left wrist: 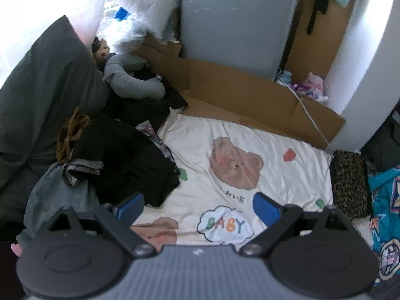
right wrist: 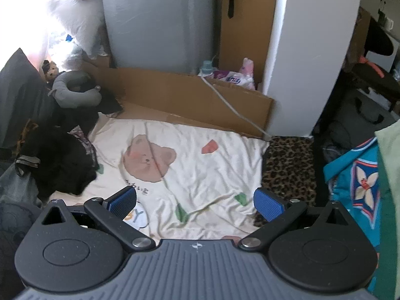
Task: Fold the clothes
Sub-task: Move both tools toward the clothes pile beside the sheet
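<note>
A heap of dark clothes (left wrist: 130,160) lies on the left of a white bear-print sheet (left wrist: 287,175); it also shows in the right wrist view (right wrist: 62,165), on the same sheet (right wrist: 212,165). A grey-blue garment (left wrist: 57,197) lies at the heap's near left. My left gripper (left wrist: 198,208) is open and empty above the sheet's near part, right of the heap. My right gripper (right wrist: 195,203) is open and empty above the sheet, further right. A pale green cloth (right wrist: 390,175) hangs at the right edge of the right wrist view.
Flattened cardboard (left wrist: 250,95) lies behind the sheet with a white cable (left wrist: 310,115) over it. A tall grey appliance (left wrist: 237,20) stands behind. A dark cushion (left wrist: 42,87) and grey neck pillow (left wrist: 132,80) sit left. A leopard-print mat (right wrist: 290,165) and teal bag (right wrist: 360,175) lie right.
</note>
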`<state>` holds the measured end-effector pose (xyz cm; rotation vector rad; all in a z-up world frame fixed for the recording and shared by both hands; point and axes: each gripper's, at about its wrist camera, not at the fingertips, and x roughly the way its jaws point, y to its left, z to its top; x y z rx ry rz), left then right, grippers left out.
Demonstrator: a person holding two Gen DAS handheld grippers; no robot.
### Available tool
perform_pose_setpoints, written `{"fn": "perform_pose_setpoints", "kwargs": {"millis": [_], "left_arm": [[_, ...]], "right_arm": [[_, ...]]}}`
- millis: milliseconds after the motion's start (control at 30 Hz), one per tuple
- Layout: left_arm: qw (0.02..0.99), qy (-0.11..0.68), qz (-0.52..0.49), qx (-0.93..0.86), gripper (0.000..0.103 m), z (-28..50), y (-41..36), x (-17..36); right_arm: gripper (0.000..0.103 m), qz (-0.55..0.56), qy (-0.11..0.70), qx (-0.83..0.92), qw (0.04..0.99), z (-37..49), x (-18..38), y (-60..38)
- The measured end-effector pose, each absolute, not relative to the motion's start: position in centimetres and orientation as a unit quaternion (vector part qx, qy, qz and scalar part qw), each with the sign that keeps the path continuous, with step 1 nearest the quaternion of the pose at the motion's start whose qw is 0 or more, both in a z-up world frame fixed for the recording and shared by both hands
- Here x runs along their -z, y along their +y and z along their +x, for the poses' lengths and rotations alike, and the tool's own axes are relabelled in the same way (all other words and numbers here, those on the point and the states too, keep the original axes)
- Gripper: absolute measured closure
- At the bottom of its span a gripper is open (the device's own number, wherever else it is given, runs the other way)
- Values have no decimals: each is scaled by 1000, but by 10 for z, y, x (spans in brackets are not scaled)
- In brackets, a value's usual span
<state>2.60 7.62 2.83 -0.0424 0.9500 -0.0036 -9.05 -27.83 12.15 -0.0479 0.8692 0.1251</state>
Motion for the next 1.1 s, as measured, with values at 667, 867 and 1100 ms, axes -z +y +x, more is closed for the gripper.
{"fn": "perform_pose_setpoints", "kwargs": {"millis": [667,867,1100], "left_arm": [[884,462,-50,-53,8,62,170,4],[880,466,-63,-74,8,66,199,16],[877,470,-58,-78,8,69,222,28]], "right_arm": [[0,57,338,-106,933,-60,-109,-246],[0,65,351,-136,924,-45,-93,-229],[0,54,352,-151,922,-35,-66,-202]]}}
